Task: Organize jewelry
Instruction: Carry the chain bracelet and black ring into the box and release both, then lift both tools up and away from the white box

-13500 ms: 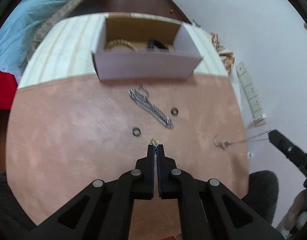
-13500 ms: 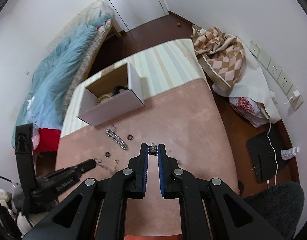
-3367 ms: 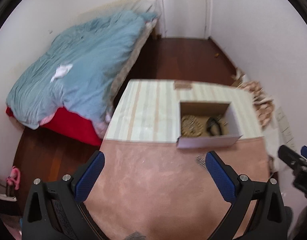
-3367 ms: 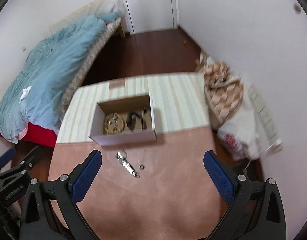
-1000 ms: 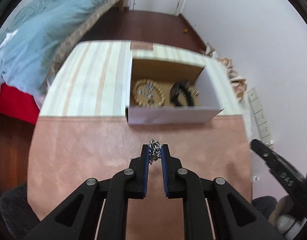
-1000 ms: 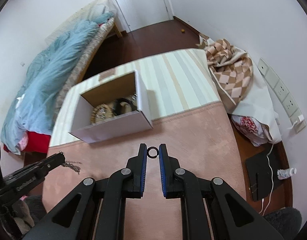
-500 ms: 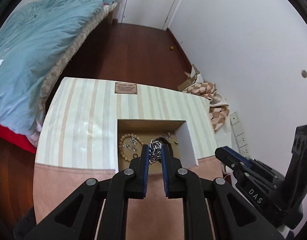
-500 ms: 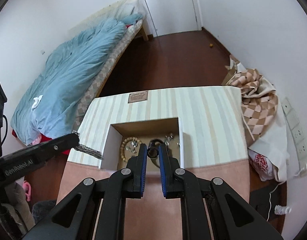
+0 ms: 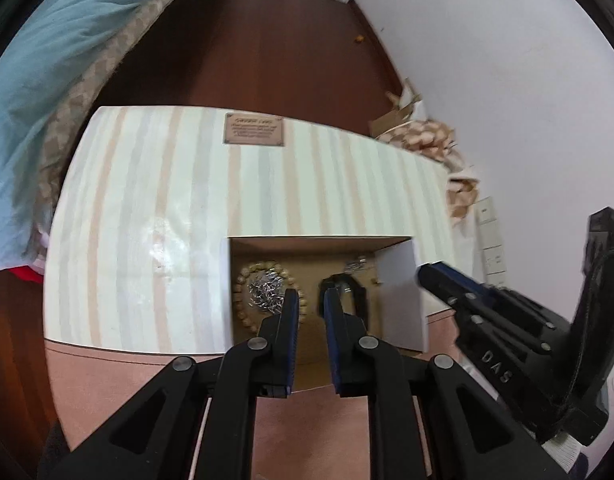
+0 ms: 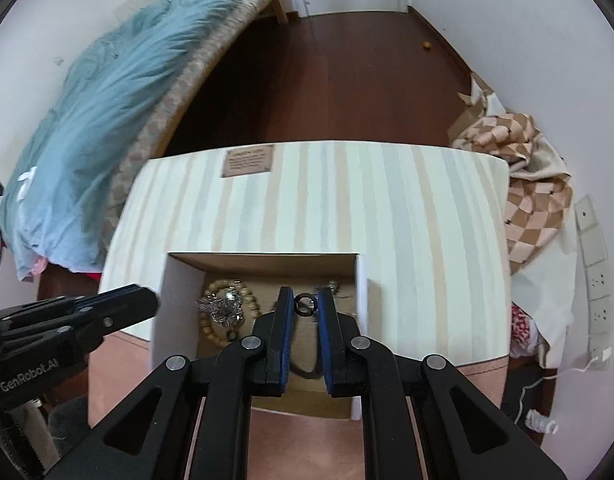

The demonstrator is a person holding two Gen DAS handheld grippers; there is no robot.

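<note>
The open cardboard box (image 9: 399, 280) (image 10: 175, 312) lies right below both grippers. On its floor a bead bracelet (image 9: 243, 308) (image 10: 211, 332) rings a heap of silver chain (image 9: 265, 296) (image 10: 219, 306). Beside them are a black band (image 9: 343, 282) (image 10: 303, 370) and a small silver piece (image 9: 357, 266) (image 10: 331, 286). My left gripper (image 9: 309, 306) (image 10: 153, 300) hangs over the box with a narrow gap and nothing between its fingers. My right gripper (image 10: 305, 305) (image 9: 423, 272) is shut on a small dark ring (image 10: 305, 304) above the box.
The box stands on a striped cloth (image 9: 147, 200) (image 10: 407, 220) that meets a pink mat (image 9: 119, 368) (image 10: 483, 380) on the near side. A bed with a blue duvet (image 10: 107, 100) is at the left. A checked cloth (image 10: 535, 216) and wall sockets (image 10: 595, 240) are at the right.
Both grippers have moved forward from over the pink mat to over the box. The bunched silver chain that sat between the left fingers is gone from them. The right still holds the ring.
</note>
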